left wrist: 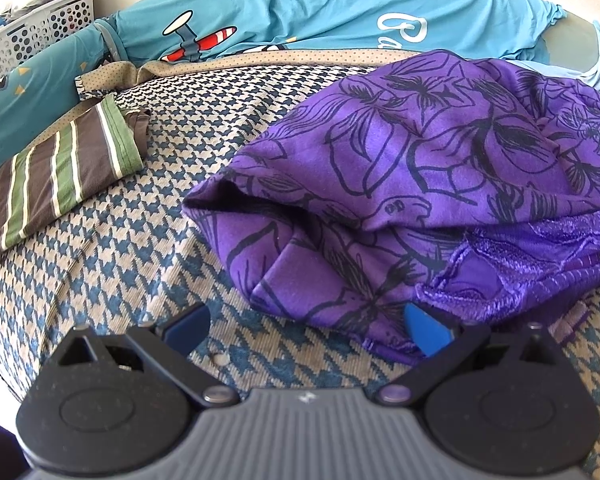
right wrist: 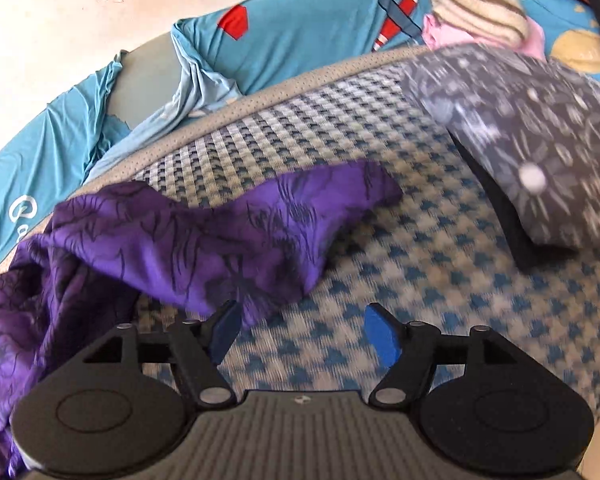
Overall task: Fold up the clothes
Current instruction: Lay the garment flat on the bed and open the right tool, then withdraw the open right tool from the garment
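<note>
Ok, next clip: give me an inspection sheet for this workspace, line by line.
Surface: houndstooth blanket, blue and cream, over a teal printed sheet.
Job's things: purple floral garment lying crumpled and unfolded; striped garment folded at the left.
Clutter: dark patterned pillow; knitted striped item behind it.
Grippers: left gripper open, empty, at the purple hem; right gripper open, empty.
Cables: nothing seen.
Surroundings: perforated white basket; pale wall.

Purple garment (left wrist: 440,184) inked with black flowers; blue-and-cream houndstooth cover (left wrist: 148,248); brown, green, white striped cloth (left wrist: 60,176) at left.
</note>
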Tool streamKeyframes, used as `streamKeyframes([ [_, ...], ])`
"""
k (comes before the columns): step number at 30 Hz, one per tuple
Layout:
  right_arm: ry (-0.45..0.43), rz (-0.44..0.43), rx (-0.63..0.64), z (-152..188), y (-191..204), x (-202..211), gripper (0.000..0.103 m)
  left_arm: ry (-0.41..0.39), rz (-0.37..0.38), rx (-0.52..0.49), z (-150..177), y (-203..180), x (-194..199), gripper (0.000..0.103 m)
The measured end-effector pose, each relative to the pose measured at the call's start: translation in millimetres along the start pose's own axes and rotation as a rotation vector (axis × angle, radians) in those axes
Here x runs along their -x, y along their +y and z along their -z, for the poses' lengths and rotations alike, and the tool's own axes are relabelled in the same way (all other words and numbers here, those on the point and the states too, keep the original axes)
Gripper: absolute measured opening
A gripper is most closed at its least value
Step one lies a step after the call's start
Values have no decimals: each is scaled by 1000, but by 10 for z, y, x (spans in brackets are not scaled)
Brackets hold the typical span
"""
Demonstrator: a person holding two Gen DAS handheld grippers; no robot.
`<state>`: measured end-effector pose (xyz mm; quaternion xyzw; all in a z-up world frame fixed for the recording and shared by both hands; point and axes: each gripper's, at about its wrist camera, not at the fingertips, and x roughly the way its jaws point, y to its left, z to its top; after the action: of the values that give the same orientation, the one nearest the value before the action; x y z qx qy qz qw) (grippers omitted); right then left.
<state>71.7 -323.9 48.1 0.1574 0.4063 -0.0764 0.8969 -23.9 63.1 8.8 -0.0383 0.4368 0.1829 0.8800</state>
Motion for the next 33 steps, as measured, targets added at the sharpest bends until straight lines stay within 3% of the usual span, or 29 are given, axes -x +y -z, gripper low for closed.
streamKeyframes([
  [8, 1, -22, 17, 357, -15, 161, 69, 0, 6, 14, 13, 24, 1, 103],
  [13, -22, -91, 56, 516, 60, 283, 69, -5, 10, 12, 22, 45, 51, 103],
  [26, -5, -347, 380, 1078, 840, 406, 69, -25, 55, -18, 63, 20, 193, 103],
  [33, 21, -369, 536, 1390, 1205, 386, 69, -15, 60, -29, 83, 11, 189, 103],
])
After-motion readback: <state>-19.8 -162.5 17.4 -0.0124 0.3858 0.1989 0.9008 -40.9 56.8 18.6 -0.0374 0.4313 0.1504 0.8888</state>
